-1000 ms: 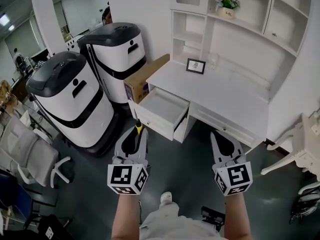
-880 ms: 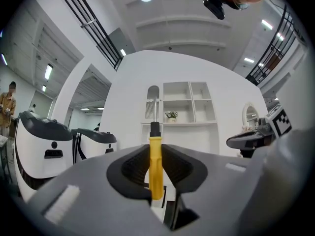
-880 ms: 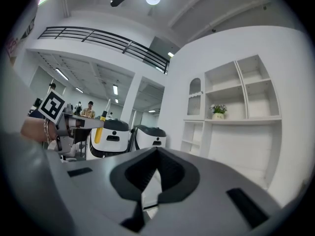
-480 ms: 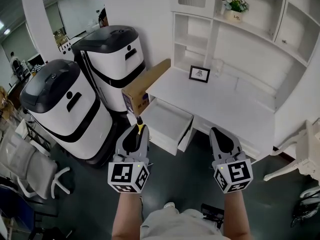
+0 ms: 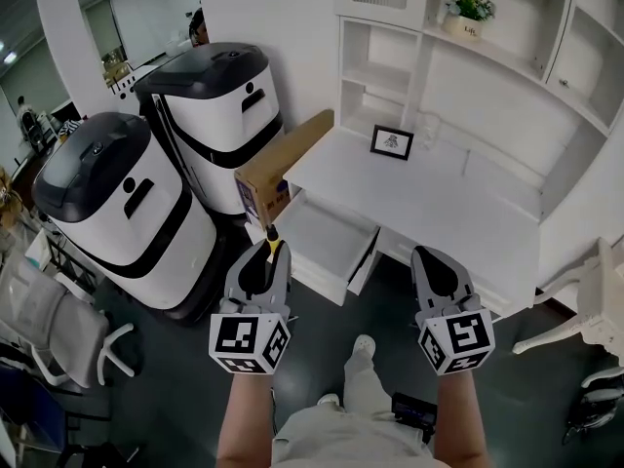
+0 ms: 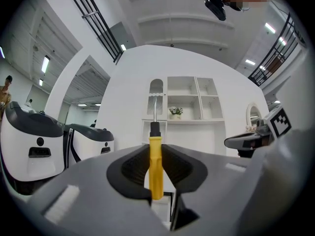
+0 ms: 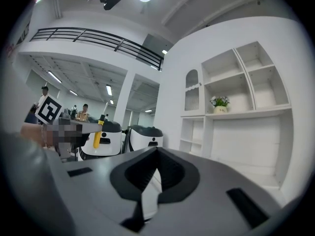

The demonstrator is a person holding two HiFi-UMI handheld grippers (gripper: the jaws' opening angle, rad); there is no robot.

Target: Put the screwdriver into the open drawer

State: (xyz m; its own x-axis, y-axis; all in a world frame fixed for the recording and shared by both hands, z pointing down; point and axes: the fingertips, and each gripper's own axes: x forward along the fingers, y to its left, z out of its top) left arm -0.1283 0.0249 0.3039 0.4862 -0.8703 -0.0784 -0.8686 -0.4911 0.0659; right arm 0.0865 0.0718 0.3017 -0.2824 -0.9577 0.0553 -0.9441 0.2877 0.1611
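The screwdriver (image 6: 155, 173) has a yellow handle and a black collar, and its steel shaft points up and forward. My left gripper (image 6: 156, 154) is shut on the handle. In the head view the left gripper (image 5: 263, 261) is held level just short of the open white drawer (image 5: 327, 237), with the screwdriver's handle (image 5: 274, 245) poking out of the jaws. The drawer is pulled out of the white desk (image 5: 439, 203) and looks bare inside. My right gripper (image 5: 434, 266) hangs beside the left one, in front of the desk's edge, shut with nothing in it.
Two large white-and-black machines (image 5: 127, 203) (image 5: 219, 105) stand left of the desk, with a cardboard box (image 5: 278, 164) wedged against it. A framed picture (image 5: 391, 142) stands on the desk and a potted plant (image 5: 468, 8) on the shelf. Chairs (image 5: 49, 310) (image 5: 595, 300) sit at both sides.
The desk and open drawer have come closer as the person stepped forward. Both grippers keep their pose, and the left still holds the screwdriver.
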